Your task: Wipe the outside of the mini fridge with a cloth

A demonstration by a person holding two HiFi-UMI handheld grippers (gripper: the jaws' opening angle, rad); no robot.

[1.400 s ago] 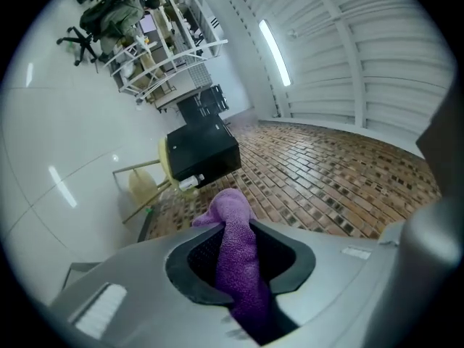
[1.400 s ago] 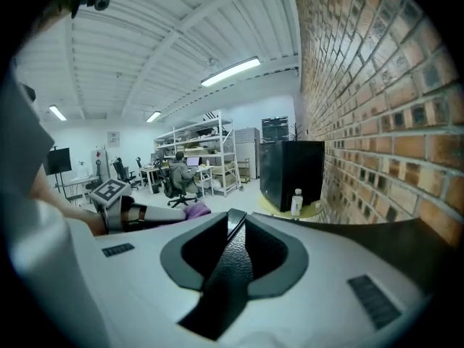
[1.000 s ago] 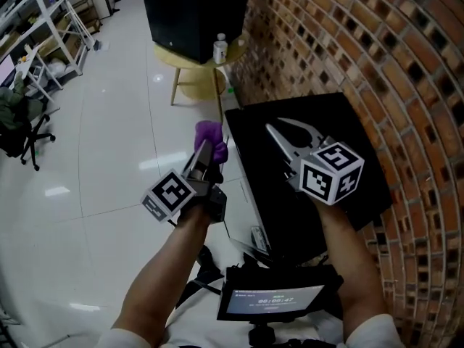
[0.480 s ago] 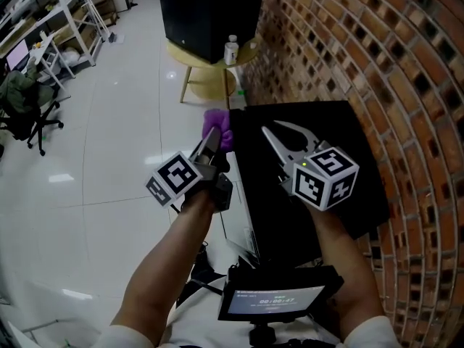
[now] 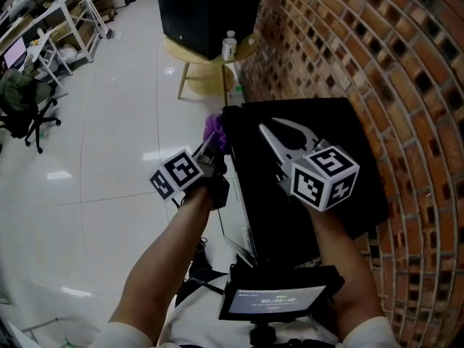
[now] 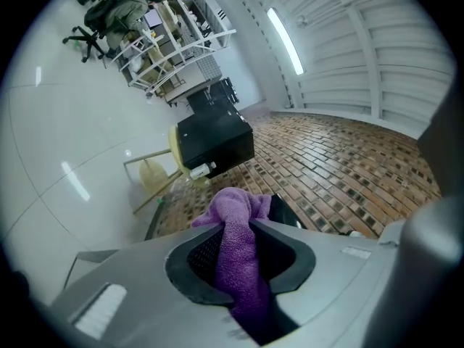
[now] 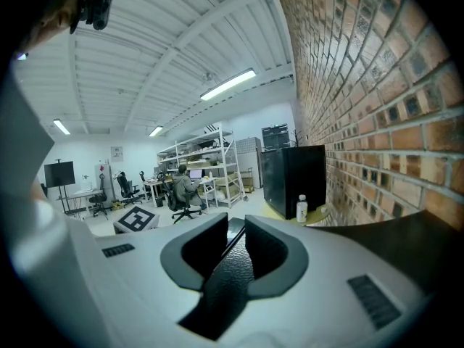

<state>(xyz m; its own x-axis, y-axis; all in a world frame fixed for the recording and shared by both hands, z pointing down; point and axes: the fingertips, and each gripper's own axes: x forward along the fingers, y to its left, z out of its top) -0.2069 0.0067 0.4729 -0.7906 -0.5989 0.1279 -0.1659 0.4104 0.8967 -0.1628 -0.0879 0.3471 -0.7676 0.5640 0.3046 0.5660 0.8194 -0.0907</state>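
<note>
Purple terry cloth point(image 5: 214, 130) at the black mini fridge's point(image 5: 330, 122) left side.
The left gripper point(image 5: 210, 148) grasps the cloth there; the right gripper point(image 5: 274, 127) hovers over the fridge top, jaws slightly parted, empty.

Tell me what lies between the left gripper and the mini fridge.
Only the purple cloth, clamped in the left gripper and bunched toward the mini fridge; the left gripper view shows it.
</note>
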